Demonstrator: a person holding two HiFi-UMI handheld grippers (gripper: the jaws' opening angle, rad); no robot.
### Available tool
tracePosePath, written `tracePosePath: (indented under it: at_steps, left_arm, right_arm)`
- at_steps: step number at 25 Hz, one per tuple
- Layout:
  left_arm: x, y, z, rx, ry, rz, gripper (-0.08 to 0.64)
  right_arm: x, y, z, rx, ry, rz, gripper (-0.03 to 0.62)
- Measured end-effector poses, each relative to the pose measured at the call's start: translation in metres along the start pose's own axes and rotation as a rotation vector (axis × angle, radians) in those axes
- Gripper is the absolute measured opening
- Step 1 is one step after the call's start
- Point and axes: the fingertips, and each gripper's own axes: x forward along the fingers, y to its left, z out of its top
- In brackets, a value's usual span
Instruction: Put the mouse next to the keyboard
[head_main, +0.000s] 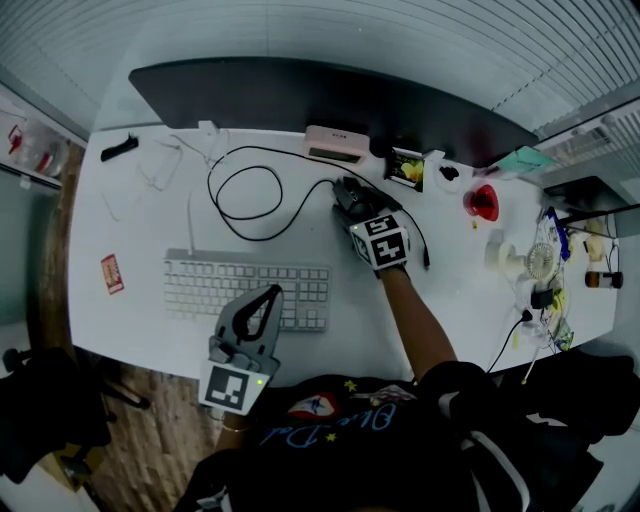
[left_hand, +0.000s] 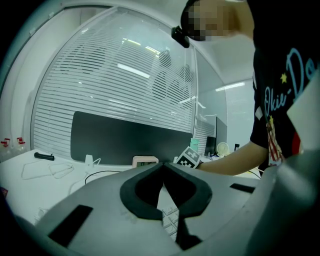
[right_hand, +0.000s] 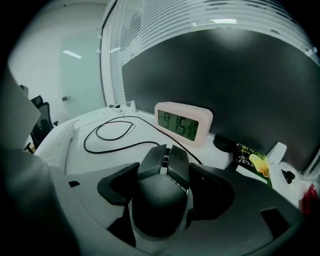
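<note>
The right claw (right_hand: 165, 172) stands released, its jaws spread wide with the black mouse (right_hand: 159, 205) between them. A dark gap shows between the left pad and the mouse's side, and the right pad sits just beside the other side without clamping it. The mouse rests on the white counter (head_main: 130, 215) with its buttons and wheel pointing away from the claw, toward the pink clock (right_hand: 182, 124) just beyond it. Its black cable (right_hand: 120, 150) runs off from the nose to the left and curls into a loose loop on the counter. Behind the clock rises the dark monitor (right_hand: 225, 75), and to the right of the clock, near the monitor's foot, lies a small snack packet (right_hand: 252, 162).

In the head view the mouse lies beyond the right end of the white keyboard (head_main: 245, 290) and apart from it, close to the monitor. The person's bare forearm (head_main: 415, 320) reaches up to that claw from the lower edge.

The left claw (left_hand: 163, 167) is clenched on nothing, its tips meeting in a point. In the head view it hangs over the near edge of the keyboard, pointing up and to the right, well apart from the mouse.

Farther right on the counter stand a red object (head_main: 482, 202) and a small fan (head_main: 540, 262).
</note>
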Motion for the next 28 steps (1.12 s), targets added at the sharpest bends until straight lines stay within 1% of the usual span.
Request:
tracePosePath:
  at_steps: [4,11,17,28]
  left_arm:
    - [0.001,-0.002,0.002,0.007,-0.006,-0.002,0.000]
    - [-0.001,-0.006,0.005,0.029,-0.016,-0.005,0.000]
    - [0.001,-0.017,0.009,0.054,-0.014,-0.038,0.000]
    - [-0.002,-0.035,0.024,0.090,-0.052,-0.085,0.000]
  right_arm:
    - [-0.004,0.000,-0.001,0.025,-0.004,-0.012,0.295]
    - [-0.023,0.007,0.008,0.041,-0.060,0.001,0.295]
    - [-0.051,0.008,0.019,0.063,-0.117,-0.012,0.295]
    - [-0.105,0.003,0.006,0.135,-0.161,-0.066,0.295]
